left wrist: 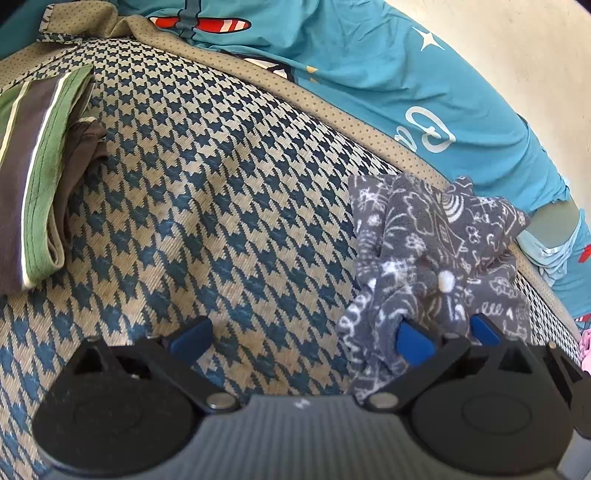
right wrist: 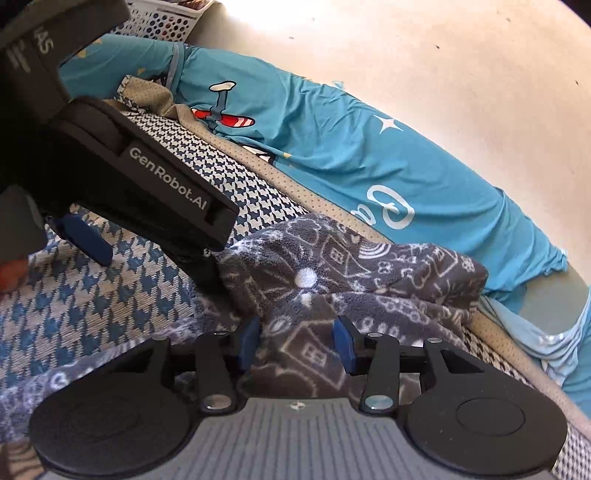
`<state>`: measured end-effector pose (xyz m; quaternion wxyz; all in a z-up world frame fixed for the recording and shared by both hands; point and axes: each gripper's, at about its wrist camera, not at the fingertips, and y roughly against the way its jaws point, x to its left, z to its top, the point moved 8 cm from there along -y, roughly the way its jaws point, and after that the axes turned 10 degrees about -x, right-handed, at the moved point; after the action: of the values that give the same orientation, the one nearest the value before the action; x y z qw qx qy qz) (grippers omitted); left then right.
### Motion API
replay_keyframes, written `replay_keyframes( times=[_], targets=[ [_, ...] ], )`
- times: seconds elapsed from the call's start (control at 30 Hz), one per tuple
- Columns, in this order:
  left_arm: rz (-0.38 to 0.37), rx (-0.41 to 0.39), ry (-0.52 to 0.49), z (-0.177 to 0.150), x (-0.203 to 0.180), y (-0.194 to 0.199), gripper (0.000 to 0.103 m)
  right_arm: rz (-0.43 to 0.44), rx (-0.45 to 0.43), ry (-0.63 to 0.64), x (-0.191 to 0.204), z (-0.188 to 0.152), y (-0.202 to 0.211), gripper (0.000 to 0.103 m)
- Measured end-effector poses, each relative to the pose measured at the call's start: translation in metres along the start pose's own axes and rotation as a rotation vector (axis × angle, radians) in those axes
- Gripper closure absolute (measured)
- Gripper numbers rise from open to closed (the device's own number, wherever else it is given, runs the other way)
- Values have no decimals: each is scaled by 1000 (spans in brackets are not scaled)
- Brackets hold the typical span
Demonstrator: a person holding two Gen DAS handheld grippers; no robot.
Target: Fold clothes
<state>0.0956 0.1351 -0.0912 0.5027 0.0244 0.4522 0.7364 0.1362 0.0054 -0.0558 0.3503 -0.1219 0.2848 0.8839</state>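
Note:
A grey fleece garment (left wrist: 424,240) with white doodle print lies bunched on the houndstooth seat (left wrist: 221,184). My left gripper (left wrist: 303,339) is open wide. Its right pad (left wrist: 413,343) touches the garment's edge and its left pad (left wrist: 192,336) is over bare seat. Just right of it a blue pad (left wrist: 484,328) of the other gripper pokes into the same cloth. In the right wrist view my right gripper (right wrist: 297,341) is shut on a fold of the grey garment (right wrist: 369,266), which fills the gap between its pads. The left gripper (right wrist: 147,254) reaches in from the upper left.
A teal printed shirt (left wrist: 369,74) lies along the seat's far edge against the cream wall (right wrist: 406,55). A folded green and grey striped garment (left wrist: 33,166) sits at the left. A white basket (right wrist: 166,18) stands at the far end. Something pink (left wrist: 585,347) shows at the right edge.

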Motion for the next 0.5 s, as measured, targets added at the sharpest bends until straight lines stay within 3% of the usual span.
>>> replay_keyframes(
  times=[0.03, 0.17, 0.33, 0.5],
  targets=[
    [1, -2, 3, 0, 0, 0, 0, 1, -1, 10, 1, 0, -2, 62],
    [4, -8, 7, 0, -1, 3, 0, 16, -11, -37, -1, 0, -6, 83],
    [-18, -37, 17, 4, -4, 13, 0, 15, -81, -145, -11, 12, 2, 87],
    [-26, -103, -2, 14, -8, 27, 0, 31, -144, -335, -25, 22, 3, 87]
  ],
)
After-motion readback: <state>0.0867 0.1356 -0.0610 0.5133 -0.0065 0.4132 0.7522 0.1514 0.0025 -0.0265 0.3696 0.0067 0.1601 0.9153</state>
